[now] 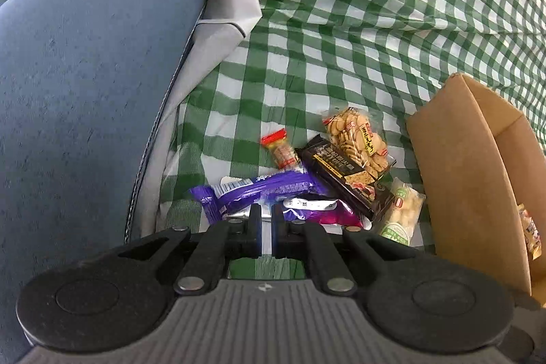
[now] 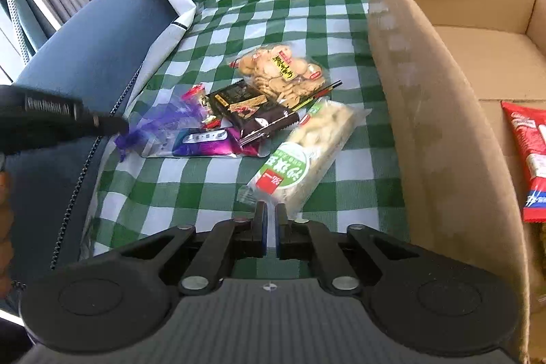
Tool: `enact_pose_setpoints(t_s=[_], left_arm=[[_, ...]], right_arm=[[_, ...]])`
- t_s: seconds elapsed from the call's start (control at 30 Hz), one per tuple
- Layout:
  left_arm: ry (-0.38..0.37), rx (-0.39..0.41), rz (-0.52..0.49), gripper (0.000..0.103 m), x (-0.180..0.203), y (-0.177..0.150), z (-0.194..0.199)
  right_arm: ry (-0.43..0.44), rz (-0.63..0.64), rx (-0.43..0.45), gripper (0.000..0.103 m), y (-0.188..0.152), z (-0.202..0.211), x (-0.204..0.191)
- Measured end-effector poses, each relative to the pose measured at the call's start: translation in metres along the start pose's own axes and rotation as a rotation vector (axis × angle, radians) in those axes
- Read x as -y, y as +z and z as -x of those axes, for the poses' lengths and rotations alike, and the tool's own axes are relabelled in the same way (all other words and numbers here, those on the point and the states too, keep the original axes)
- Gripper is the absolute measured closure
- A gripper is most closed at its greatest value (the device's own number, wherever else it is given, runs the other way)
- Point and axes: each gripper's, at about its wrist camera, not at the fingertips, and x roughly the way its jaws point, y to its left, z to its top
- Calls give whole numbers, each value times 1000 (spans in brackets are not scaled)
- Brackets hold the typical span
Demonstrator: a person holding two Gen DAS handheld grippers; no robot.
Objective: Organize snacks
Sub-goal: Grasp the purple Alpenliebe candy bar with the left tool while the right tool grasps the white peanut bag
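We're over the green-checked cloth [image 2: 211,33], spread across a blue sofa [image 1: 85,74], and beside it on the right stands the big cardboard box [image 2: 426,111], open-topped, with a red packet [image 2: 532,156] already lying on its floor. Left of the box sits our heap of snacks. Nearest the right gripper [image 2: 271,220] we've got the long green-labelled packet [image 2: 307,152], lying slantwise, its near end just ahead of the fingertips. Those jaws are drawn nearly together with only a slim gap, nothing between them.

Further back lies the clear bag of biscuits [image 2: 283,70], and the black wrapper [image 2: 252,115] leans across the pile beside it. To the left, the purple wrapper [image 1: 259,190] stretches along the cloth, a magenta-and-purple packet [image 1: 320,210] tucked under its right end. The left gripper [image 1: 267,220] hangs right above these two, jaws pinched almost closed and gripping nothing that we can see. Smallest of all, a little red-topped sweet [image 1: 281,149] rests just behind the purple wrapper.
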Motion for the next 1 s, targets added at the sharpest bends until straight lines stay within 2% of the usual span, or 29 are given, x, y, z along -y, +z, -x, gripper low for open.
enact_pose_setpoints(t_s=[0.03,0.07,0.1,0.13,0.23,0.3,0.33,0.37,0.4,0.43,0.53,0.57,0.63,0.67,0.7,0.73,0.77,0.87,1.0], left_arm=[[-3,10,-2,98,1,1,0],[-4,15,-5,97,3,1,0],[-4,17,-8,92,4,1,-1],[-4,19,-9,91,5,0,-1],[12,20,-25,75,4,1,-8],[47,17,-61,54,2,0,-12],[81,20,-92,48,5,0,-17],[110,28,-118,35,7,-1,-20],[138,42,-146,29,11,0,-24],[150,44,-168,28,14,0,-28],[163,10,-210,28,21,0,-46],[176,-7,-225,28,22,-1,-52],[198,-25,-251,30,24,-3,-59],[200,-37,-255,37,23,-4,-62],[190,-52,-255,54,22,-5,-63],[180,-65,-252,64,21,-6,-64],[181,-69,-251,69,19,-7,-62],[155,-49,-231,77,16,-8,-50],[100,-16,-198,77,17,-13,-24]], right_arm=[[-5,-11,13,73,1,-1,1],[-7,-24,30,48,1,-1,2],[-12,-37,49,40,2,-2,4],[-12,-37,49,36,2,-2,4],[-25,-55,62,33,7,-13,5],[-44,-46,58,31,11,-23,5],[-54,-43,53,31,12,-28,5],[-64,-42,45,31,13,-33,5],[-73,-44,33,31,14,-38,6],[-83,-46,24,31,14,-41,6],[-93,-37,14,36,14,-47,5],[-93,-37,14,46,14,-47,5],[-78,-13,18,54,15,-45,2],[-82,-6,20,58,14,-43,1],[-82,-3,22,60,14,-42,2],[-78,-6,22,62,15,-40,3],[-61,-21,16,63,14,-36,9],[-43,-23,11,63,13,-30,11],[18,17,-6,63,10,-9,4]])
